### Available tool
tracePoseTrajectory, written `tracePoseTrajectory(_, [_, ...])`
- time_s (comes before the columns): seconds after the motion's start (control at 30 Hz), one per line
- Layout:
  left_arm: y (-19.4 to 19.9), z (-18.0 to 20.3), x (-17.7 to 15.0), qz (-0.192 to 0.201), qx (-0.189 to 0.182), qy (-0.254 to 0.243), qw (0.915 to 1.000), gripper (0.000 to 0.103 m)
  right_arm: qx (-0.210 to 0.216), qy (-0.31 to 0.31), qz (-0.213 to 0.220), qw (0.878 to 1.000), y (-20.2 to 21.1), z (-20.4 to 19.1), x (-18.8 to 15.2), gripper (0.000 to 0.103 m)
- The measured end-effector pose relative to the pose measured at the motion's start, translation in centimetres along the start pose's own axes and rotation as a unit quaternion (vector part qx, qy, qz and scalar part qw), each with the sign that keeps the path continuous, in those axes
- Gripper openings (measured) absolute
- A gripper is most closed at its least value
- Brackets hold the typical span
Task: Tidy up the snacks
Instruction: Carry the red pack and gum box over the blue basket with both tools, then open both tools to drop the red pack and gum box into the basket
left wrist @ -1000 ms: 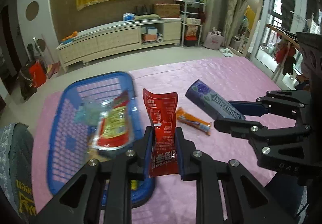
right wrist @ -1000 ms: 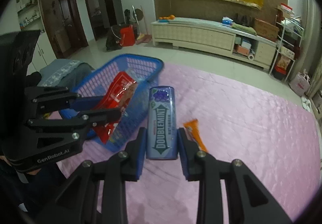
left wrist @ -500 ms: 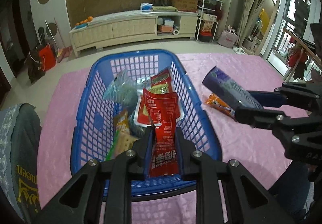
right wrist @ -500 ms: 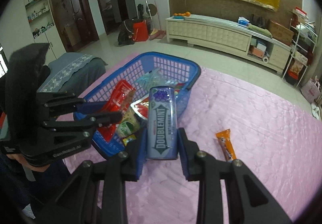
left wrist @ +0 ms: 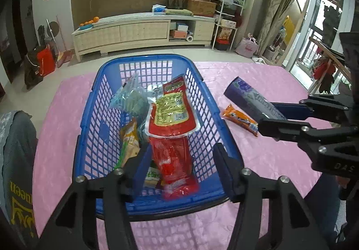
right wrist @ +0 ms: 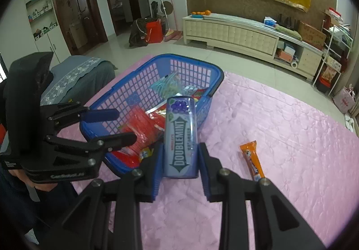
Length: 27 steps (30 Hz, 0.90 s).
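A blue plastic basket (left wrist: 204, 92) (right wrist: 208, 74) stands on the pink cloth and holds several snack packets. A red snack packet (left wrist: 172, 160) (right wrist: 141, 128) lies in its near end, below my left gripper (left wrist: 181, 160) (right wrist: 125, 126), which is open above the basket's near rim. My right gripper (right wrist: 180, 158) (left wrist: 269, 113) is shut on a purple Doublemint gum can (right wrist: 180, 135) (left wrist: 249, 97), held just right of the basket. An orange snack stick (left wrist: 240, 118) (right wrist: 251, 159) lies on the cloth to the right of the basket.
The pink cloth (right wrist: 280, 126) covers the table. A grey cushioned seat (right wrist: 78, 72) stands at the table's left edge. A long cream cabinet (left wrist: 143, 29) lines the far wall across a tiled floor.
My left gripper opened and released the red packet, which now lies in the basket. My right gripper has drifted slightly closer to the basket with the gum can.
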State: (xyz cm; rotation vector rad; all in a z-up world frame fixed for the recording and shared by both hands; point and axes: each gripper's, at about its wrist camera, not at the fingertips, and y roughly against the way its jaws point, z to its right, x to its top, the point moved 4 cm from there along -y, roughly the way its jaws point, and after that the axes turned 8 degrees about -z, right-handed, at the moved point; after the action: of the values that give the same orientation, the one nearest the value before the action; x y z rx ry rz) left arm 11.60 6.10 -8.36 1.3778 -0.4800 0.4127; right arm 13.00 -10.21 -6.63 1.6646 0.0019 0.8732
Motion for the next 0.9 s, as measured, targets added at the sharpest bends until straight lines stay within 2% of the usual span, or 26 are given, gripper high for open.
tracePoseTrajectory(0.2, [1.5, -0.9, 0.2, 0.008, 0.013, 0.012, 0.9998, 0.064, 0.004, 0.002, 0.005, 1.0, 0.6, -0.3, 0.3, 0.035])
tracePoseTrajectory(0.47, [3.9, -3.3, -0.2, 0.024, 0.041, 0.026, 0.9986, 0.067, 0.011, 0.037, 0.0, 0.999, 0.0, -2.5, 1.7, 0.035])
tracePoseTrajectory(0.9, [5.0, -9.0, -2.3, 0.021, 0.082, 0.066, 0.9942, 0.067, 0.038, 0.112, -0.054, 0.992, -5.9, -8.2, 3.6, 0.035])
